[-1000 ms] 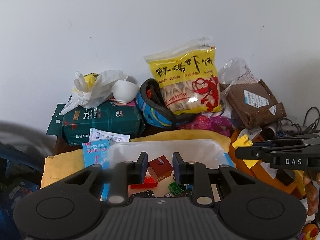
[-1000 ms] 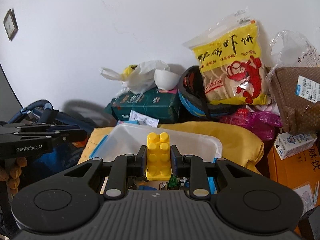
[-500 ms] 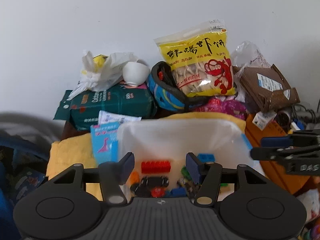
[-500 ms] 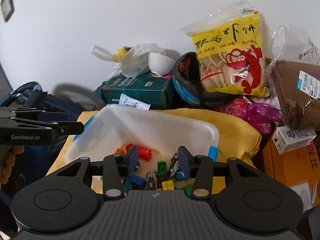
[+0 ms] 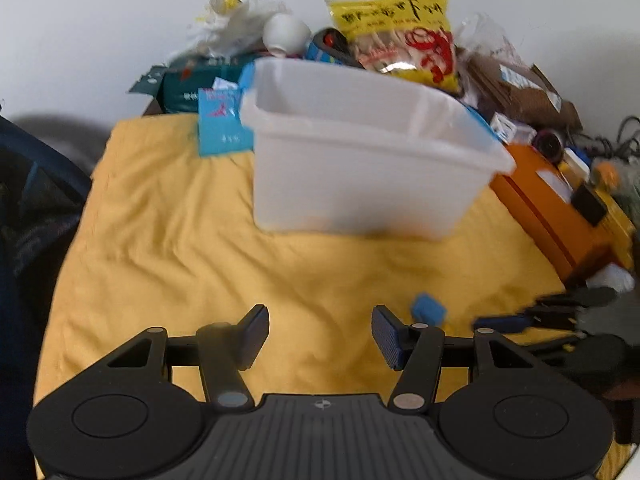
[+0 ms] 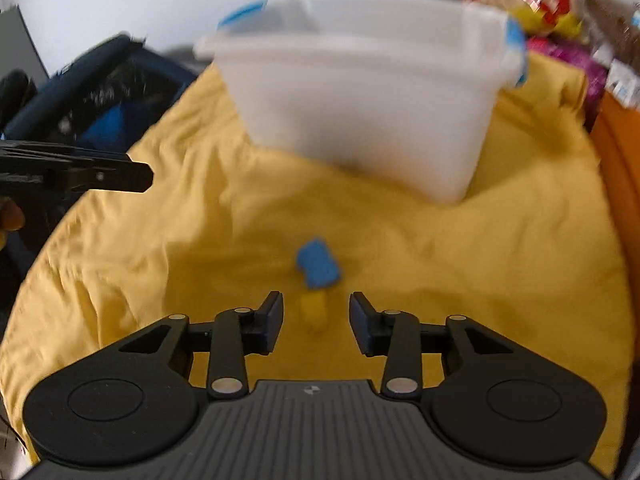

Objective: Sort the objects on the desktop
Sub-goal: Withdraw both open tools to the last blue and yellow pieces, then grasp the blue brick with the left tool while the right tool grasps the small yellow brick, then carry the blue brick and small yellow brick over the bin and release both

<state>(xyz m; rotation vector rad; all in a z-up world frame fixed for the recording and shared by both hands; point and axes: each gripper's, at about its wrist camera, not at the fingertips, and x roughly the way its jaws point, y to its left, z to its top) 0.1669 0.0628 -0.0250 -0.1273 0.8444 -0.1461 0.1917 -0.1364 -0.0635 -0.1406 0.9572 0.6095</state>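
A white translucent bin [image 5: 360, 168] stands on a yellow cloth [image 5: 180, 240]; its contents are hidden from this low angle. My left gripper [image 5: 320, 336] hovers open over bare cloth in front of the bin, nothing between its fingers. To its right a small blue brick [image 5: 428, 310] lies on the cloth, and beyond it my right gripper [image 5: 492, 322] shows as a blur. In the right wrist view the blue brick [image 6: 318, 264] lies just ahead of my right gripper [image 6: 316, 322]. Its jaws are closing, with a small yellow brick [image 6: 314, 312] between the fingertips, untouched. My left gripper [image 6: 140, 176] pokes in at the left.
Behind the bin [image 6: 360, 100] are a yellow snack bag [image 5: 396, 32], a green tissue pack [image 5: 192, 84], a blue card [image 5: 222, 124] and a brown parcel [image 5: 520, 92]. An orange box [image 5: 552, 208] borders the cloth on the right, and a dark blue bag [image 6: 100, 92] on the left.
The right gripper let go of the yellow brick it held over the bin. The left jaws spread wide. Both grippers sank from above the bin to the cloth in front of it.
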